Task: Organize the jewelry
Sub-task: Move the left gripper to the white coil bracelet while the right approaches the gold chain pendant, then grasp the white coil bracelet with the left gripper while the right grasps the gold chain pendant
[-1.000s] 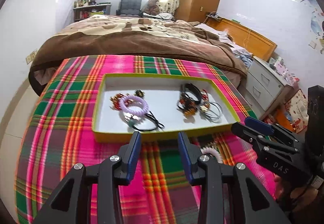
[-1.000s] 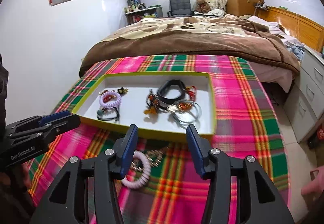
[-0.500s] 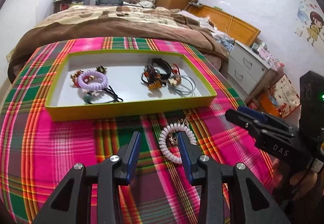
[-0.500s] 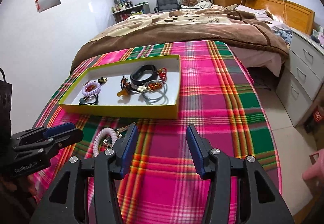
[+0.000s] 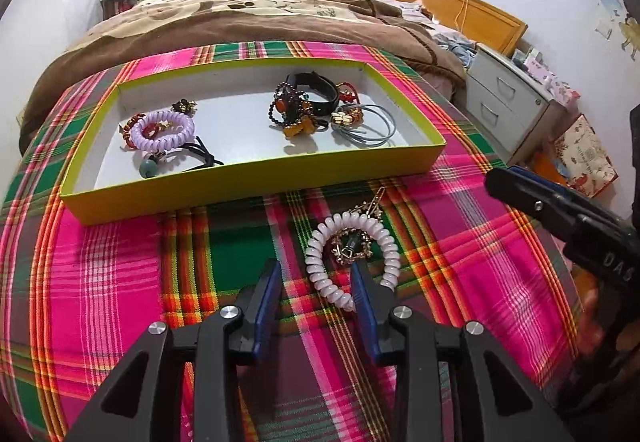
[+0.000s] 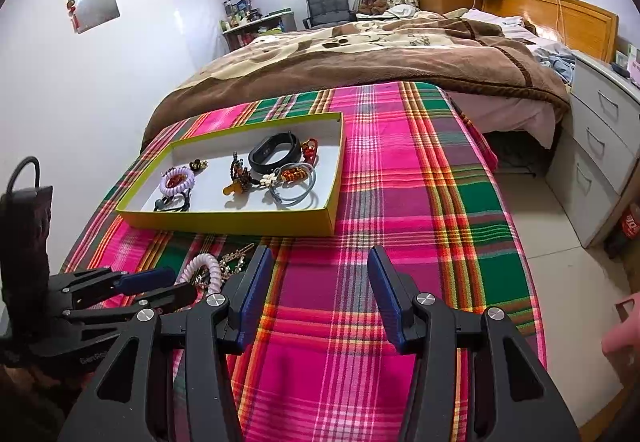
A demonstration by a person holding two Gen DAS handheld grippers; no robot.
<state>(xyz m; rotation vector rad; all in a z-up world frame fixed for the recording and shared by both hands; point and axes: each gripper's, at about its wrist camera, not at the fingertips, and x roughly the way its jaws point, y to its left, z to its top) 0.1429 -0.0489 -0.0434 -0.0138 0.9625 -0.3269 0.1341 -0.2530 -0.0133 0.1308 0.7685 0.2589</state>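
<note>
- The left hand-held gripper [image 5: 316, 274] stood spread, its jaws having just narrowed slightly, pinching nothing.
- The white spiral bracelet [image 5: 352, 256] lay flat on the plaid desk [image 5: 120, 282] at its right fingertip, long axis running away from it toward the yellow tray [image 5: 248, 186].
- The right hand-held gripper [image 6: 318, 262] was spread, empty.

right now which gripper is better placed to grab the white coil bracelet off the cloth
Left. The left gripper is open right at the white coil bracelet, its near edge between the fingers. The right gripper is open over bare cloth, off to the side of the bracelet.
</note>
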